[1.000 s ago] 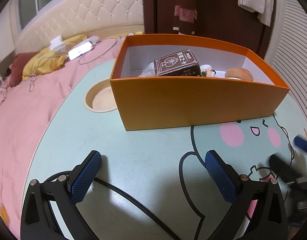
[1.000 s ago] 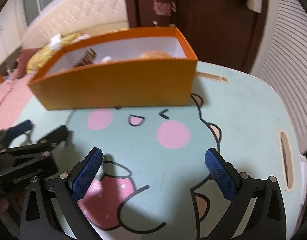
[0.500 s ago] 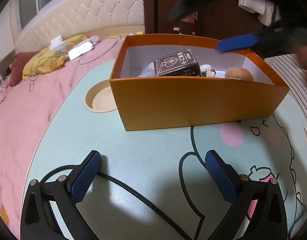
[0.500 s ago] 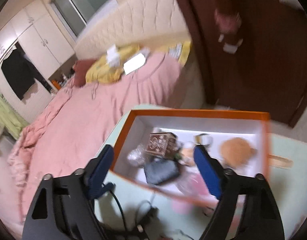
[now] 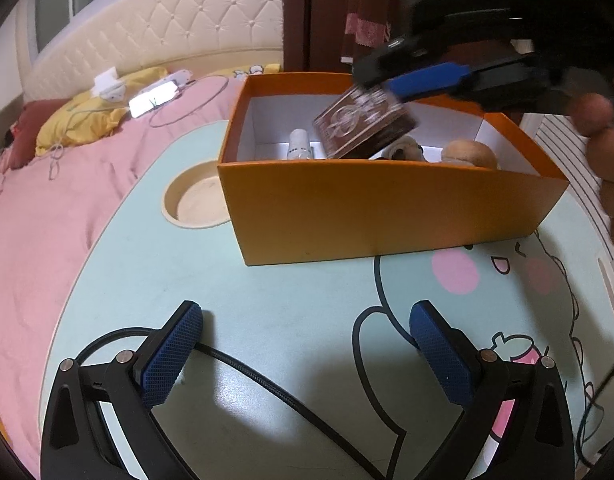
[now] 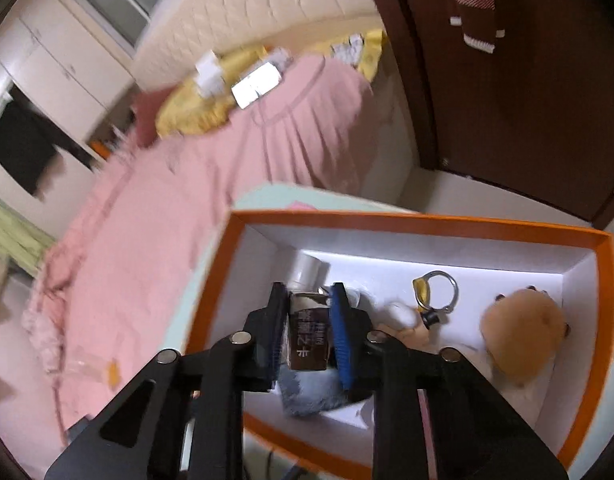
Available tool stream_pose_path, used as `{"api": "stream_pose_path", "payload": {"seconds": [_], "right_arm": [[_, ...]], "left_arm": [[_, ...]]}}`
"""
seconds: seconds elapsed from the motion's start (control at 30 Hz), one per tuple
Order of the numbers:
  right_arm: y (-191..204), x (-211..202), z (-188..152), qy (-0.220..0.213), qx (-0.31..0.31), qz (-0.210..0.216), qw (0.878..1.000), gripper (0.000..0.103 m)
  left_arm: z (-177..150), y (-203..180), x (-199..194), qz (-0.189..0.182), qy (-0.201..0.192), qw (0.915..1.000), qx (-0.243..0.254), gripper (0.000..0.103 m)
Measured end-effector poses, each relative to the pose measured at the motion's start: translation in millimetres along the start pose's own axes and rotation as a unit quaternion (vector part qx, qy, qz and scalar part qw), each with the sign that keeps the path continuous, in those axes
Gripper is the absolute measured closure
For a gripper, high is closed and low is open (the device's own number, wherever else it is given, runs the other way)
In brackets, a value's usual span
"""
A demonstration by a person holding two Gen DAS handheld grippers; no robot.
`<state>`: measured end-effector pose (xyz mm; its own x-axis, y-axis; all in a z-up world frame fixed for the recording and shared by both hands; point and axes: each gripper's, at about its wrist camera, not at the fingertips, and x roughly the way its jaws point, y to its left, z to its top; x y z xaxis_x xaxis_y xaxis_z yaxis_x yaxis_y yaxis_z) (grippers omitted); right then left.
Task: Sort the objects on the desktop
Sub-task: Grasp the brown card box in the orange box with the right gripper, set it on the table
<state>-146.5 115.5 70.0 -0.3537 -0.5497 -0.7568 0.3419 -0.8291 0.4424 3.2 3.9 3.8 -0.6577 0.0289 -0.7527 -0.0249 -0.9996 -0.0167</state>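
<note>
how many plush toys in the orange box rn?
2 clearly visible. A tan round plush sits at the right end of the orange box; a grey-blue furry one lies under the right gripper. More may be hidden beneath the gripper.

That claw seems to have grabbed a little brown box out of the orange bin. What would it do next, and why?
Probably lift a little more and carry it out over the rim. The right gripper is shut on the brown card box, which hangs tilted, partly above the orange box, with a plush toy and key ring below. The left gripper waits open over the table.
</note>
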Motion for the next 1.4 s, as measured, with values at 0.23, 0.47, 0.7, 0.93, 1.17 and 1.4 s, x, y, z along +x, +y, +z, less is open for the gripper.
{"api": "stream_pose_path", "payload": {"seconds": [0.23,0.47,0.7,0.93,1.17,1.4], "right_arm": [[5.2,-61.5,-25.3,-0.065,-0.009,0.033,0.997,0.082],[-10.7,-124.8,-71.3,-0.127,-0.008,0.096,0.987,0.081],[-37.5,-110.0,-134.0,-0.084,0.019,0.107,0.991,0.081],[-60.8,-78.2,-153.1,-0.063,0.079,0.096,0.990,0.078],[-57.7,-97.2,-156.1,-0.111,0.071,0.015,0.991,0.073],[-49.5,-91.4,-160.1,-0.105,0.065,0.032,0.992,0.073]], "left_arm": [[1.7,6.2,-8.7,0.018,-0.003,0.9998,-0.011,0.000],[5.3,34.2,-36.8,-0.051,-0.042,0.9953,-0.071,0.000],[31.3,55.4,-56.1,-0.072,-0.052,0.9922,-0.088,0.000],[89.7,4.7,-56.8,-0.085,-0.036,0.9938,0.062,0.032],[135.7,-46.4,-10.2,-0.138,0.051,0.9842,0.098,0.044],[154.7,-77.9,43.9,-0.115,0.130,0.9770,0.124,0.051]]}}
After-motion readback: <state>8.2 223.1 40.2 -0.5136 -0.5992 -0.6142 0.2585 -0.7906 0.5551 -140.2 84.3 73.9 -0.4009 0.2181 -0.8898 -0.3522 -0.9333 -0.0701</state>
